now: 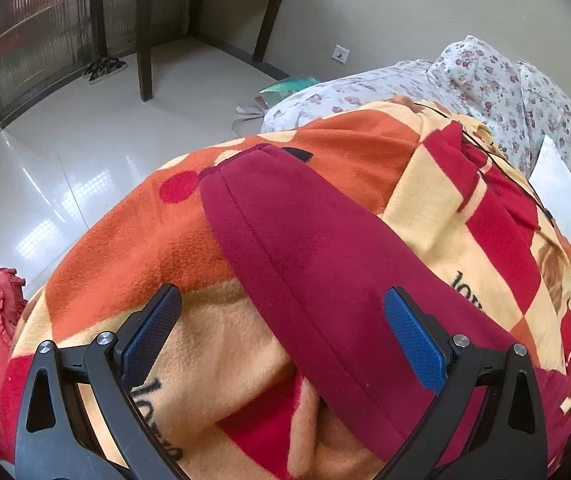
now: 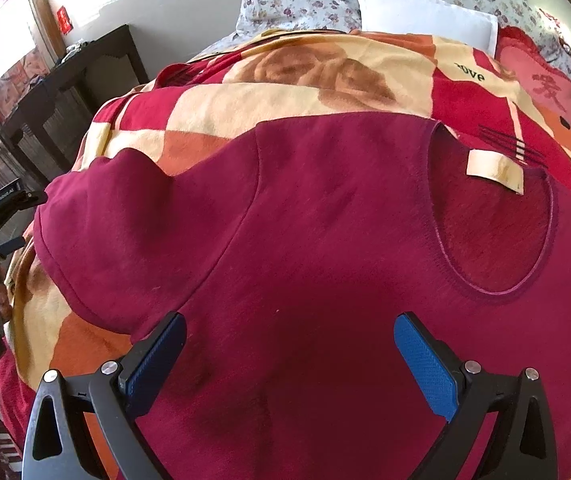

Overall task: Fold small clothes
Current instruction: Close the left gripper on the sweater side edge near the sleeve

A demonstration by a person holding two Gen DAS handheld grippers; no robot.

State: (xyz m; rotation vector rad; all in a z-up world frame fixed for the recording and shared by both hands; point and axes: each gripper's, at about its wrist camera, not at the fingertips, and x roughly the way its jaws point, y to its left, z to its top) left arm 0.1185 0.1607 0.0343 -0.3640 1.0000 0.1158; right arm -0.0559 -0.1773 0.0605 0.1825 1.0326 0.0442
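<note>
Item: maroon top (image 2: 325,220), small fleece garment with long sleeves. Lies spread flat on the patterned blanket (image 2: 285,92), neck opening (image 2: 493,232) facing up and toward the right of the right wrist view; a pale label (image 2: 493,170) shows inside the collar. One sleeve (image 1: 285,232) runs diagonally across the left wrist view, its cuff end toward the far edge of the blanket.

Item: left gripper (image 1: 281,336). Fingers (image 1: 151,332) spread wide, blue pads facing inward, holding nothing. Hovers over the sleeve, one finger above bare blanket, the other above maroon cloth. Contact with the cloth cannot be told. Also seen at the left edge of the right wrist view (image 2: 1,216), beside the sleeve end.

Item: right gripper (image 2: 289,364). Fingers (image 2: 425,364) spread wide, empty. Positioned over the body of the top, below the neck opening.

Item: blanket, fleece, checked in red, orange and cream, with lettering and a brown bear figure. Covers the bed under the garment.

Item: floral bedding (image 1: 505,80), white with small red flowers, bunched at the far end of the bed.

Item: white pillow (image 2: 425,16), lying on the floral bedding just beyond the blanket.

Item: red cushion (image 2: 541,84) with a stitched character, beside the white pillow.

Item: dark wooden table (image 1: 145,20), standing on the glossy tiled floor (image 1: 65,160); a pair of shoes (image 1: 105,68) near its leg.
</note>
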